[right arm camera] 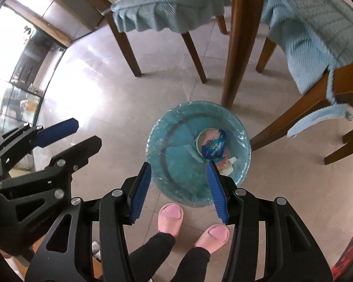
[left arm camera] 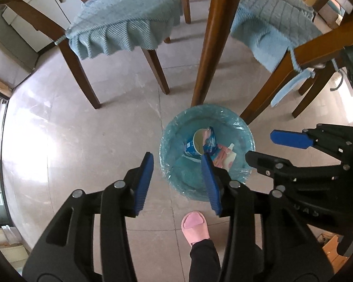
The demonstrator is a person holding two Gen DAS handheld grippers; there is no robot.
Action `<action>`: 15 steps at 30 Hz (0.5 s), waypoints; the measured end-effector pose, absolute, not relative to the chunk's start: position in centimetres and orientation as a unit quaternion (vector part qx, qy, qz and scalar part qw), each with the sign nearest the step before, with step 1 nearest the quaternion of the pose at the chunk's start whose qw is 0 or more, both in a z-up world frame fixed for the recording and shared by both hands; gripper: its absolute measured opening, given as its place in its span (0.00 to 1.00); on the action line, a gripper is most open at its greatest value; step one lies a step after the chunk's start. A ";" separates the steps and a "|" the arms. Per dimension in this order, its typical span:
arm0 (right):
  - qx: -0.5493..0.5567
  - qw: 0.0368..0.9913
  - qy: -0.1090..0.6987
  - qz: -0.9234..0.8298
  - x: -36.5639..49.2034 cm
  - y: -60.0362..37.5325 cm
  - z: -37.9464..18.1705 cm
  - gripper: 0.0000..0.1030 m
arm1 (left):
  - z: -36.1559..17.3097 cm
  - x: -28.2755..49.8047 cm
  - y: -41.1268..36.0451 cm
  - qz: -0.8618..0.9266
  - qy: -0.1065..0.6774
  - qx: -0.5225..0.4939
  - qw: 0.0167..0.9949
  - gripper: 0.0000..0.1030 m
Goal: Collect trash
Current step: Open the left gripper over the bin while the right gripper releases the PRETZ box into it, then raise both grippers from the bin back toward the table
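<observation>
Trash (right arm camera: pixel 213 146) is already down in the bin (right arm camera: pixel 243 141): a paper cup with a blue wrapper stuffed in it, plus a pink-and-white packet beside it. Both claws hang above, pointing steeply down, and neither has anything in it. Left claw (left arm camera: pixel 176 181) has its blue pads apart with only floor and bin rim showing between them. Right claw (right arm camera: pixel 177 188) is the same, jaws apart, empty, over the near edge of the bin. The bin sits on the tiled floor right by a table leg (right arm camera: pixel 241 47), chairs with blue covers around it, pink slippers just in front. Looks to me like the drop is done. The next move is probably scanning the floor for more litter, though I don't see any here.
</observation>
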State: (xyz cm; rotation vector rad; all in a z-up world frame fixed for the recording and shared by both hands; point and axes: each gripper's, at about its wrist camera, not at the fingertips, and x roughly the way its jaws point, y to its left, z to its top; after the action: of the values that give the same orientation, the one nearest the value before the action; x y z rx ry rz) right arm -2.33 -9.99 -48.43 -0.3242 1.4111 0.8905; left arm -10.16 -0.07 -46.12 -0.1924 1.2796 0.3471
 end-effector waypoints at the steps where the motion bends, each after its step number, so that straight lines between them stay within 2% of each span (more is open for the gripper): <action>1: -0.144 0.661 0.622 0.394 -2.5 -10.1 -47.8 0.50 | -45.6 -10.3 -0.1 0.162 0.592 -0.090 0.784 0.45; 2: -0.144 0.661 0.622 0.393 -2.6 -10.2 -47.4 0.51 | -45.0 -10.5 -0.1 0.166 0.591 -0.088 0.784 0.49; 4: -0.142 0.667 0.620 0.388 -2.7 -10.6 -46.3 0.60 | -44.0 -11.0 0.1 0.172 0.585 -0.089 0.788 0.54; 8: -0.142 0.672 0.613 0.390 -3.0 -11.0 -44.6 0.70 | -41.6 -11.7 0.5 0.184 0.578 -0.091 0.790 0.63; 11: -0.144 0.674 0.609 0.392 -3.2 -11.0 -43.3 0.72 | -40.2 -12.2 0.4 0.190 0.575 -0.086 0.791 0.70; 15: -0.145 0.681 0.604 0.387 -3.5 -11.4 -41.2 0.81 | -38.3 -12.5 0.6 0.194 0.575 -0.085 0.790 0.72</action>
State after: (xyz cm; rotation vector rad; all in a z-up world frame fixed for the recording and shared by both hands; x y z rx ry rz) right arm -3.46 -11.39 -41.19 -0.3259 1.3558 0.8681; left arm -12.52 0.56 -38.29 -0.1837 1.2376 0.4169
